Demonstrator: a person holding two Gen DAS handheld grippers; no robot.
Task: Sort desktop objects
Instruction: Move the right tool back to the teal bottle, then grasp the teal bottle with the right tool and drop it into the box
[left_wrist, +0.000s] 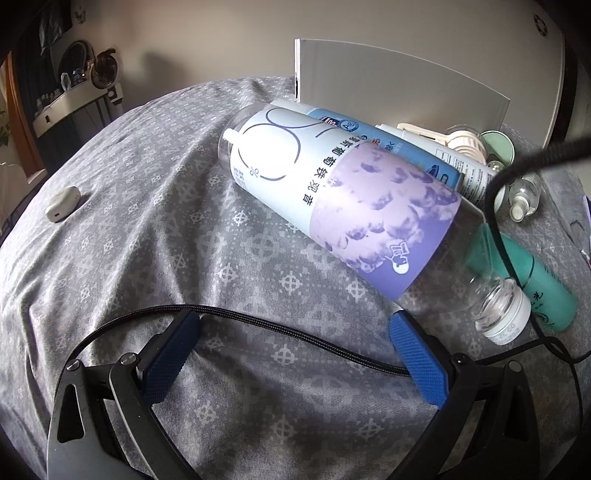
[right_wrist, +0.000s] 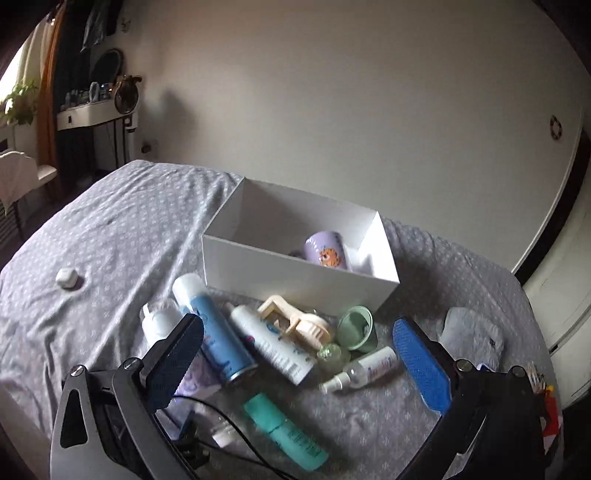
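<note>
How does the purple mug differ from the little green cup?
The purple mug sits inside the white box; the green cup lies outside it on the grey cloth. The mug bears a cartoon picture; the cup is plain. The mug looks bigger. Both are pastel drinking vessels.

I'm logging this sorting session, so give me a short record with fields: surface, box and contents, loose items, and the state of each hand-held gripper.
surface: grey patterned cloth
box: white box, open top, at the back near the wall
box contents: purple mug with a cartoon print
loose items in front of box: large purple-label bottle, blue spray can, white tube, green cup, small spray bottle, teal bottle, all lying down
set apart: small white case, far left
left hand-held gripper: open, empty
right hand-held gripper: open, empty
</note>
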